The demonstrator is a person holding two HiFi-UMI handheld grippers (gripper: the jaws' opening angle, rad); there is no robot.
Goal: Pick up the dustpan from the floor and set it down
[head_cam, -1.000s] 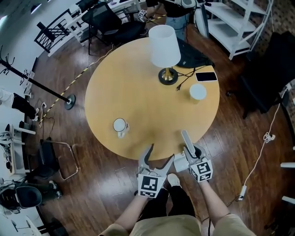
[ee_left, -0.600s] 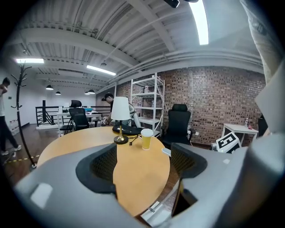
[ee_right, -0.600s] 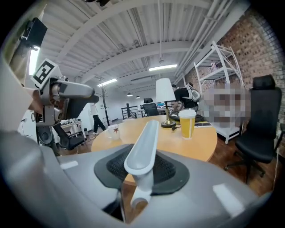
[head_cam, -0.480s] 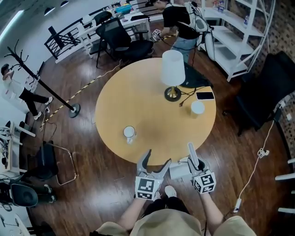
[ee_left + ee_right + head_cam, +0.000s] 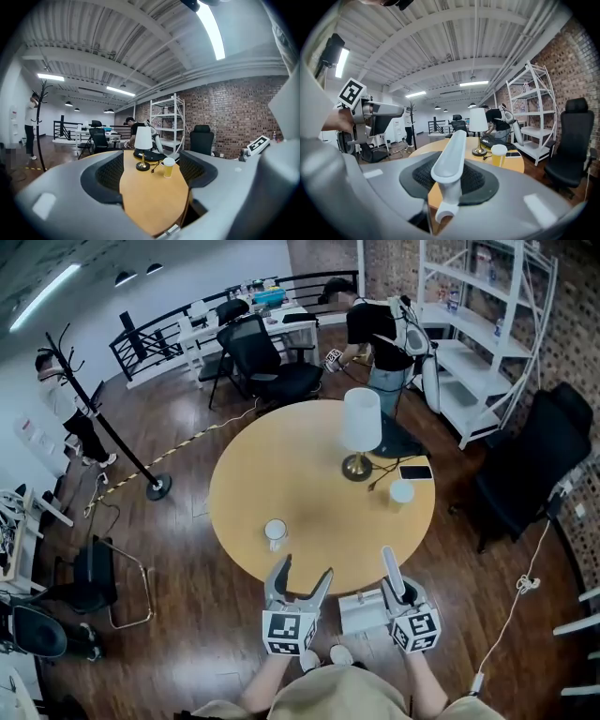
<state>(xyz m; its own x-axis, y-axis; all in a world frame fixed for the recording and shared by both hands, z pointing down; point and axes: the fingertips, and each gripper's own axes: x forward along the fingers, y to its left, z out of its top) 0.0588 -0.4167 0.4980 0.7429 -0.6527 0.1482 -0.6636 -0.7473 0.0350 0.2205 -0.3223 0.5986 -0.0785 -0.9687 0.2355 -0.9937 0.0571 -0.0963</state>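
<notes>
The round table (image 5: 309, 474) lies just ahead of both grippers. The dustpan (image 5: 364, 611) hangs off the floor by the table's near edge. Its handle (image 5: 451, 159) points tableward, pinched in the right gripper's (image 5: 398, 592) closed jaws. Its body seemingly reaches toward the left gripper (image 5: 302, 573), whose half-spread jaws, just narrowing, hold nothing.

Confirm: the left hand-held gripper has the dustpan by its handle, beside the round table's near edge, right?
Wrong side. The right hand-held gripper has the dustpan by its handle, beside the round table's near edge; the right gripper view shows its jaws shut on it. The left hand-held gripper is open and empty.
</notes>
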